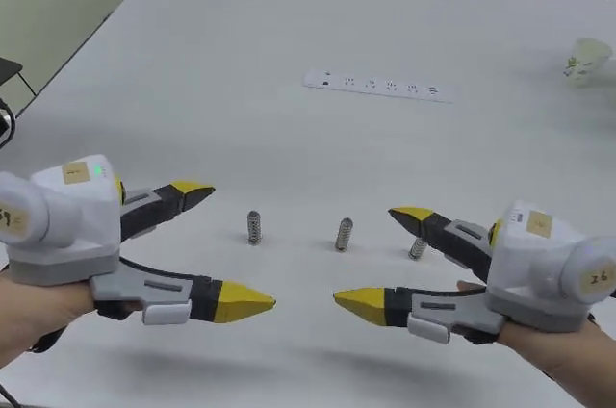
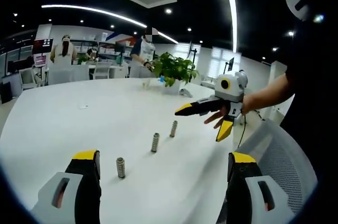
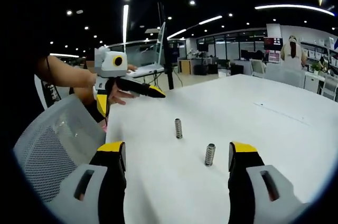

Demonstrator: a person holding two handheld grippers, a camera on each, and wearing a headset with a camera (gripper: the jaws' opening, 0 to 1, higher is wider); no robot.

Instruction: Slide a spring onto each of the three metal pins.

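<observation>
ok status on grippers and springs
Left gripper open, empty. Right gripper open, empty. Three springs upright in a row on table. Power strip beyond, out of the way.

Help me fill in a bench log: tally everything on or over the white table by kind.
Springs, standing upright: 3
Power strip: 1
Cup: 1
Grippers: 2, left gripper and right gripper
Total: 7

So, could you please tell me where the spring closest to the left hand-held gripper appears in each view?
Head view: the spring, leftmost of three, left of centre.
Left gripper view: spring lowest of three, lower left.
Right gripper view: spring at centre, farther of two.
Shared landmark: middle spring, its neighbour.
</observation>
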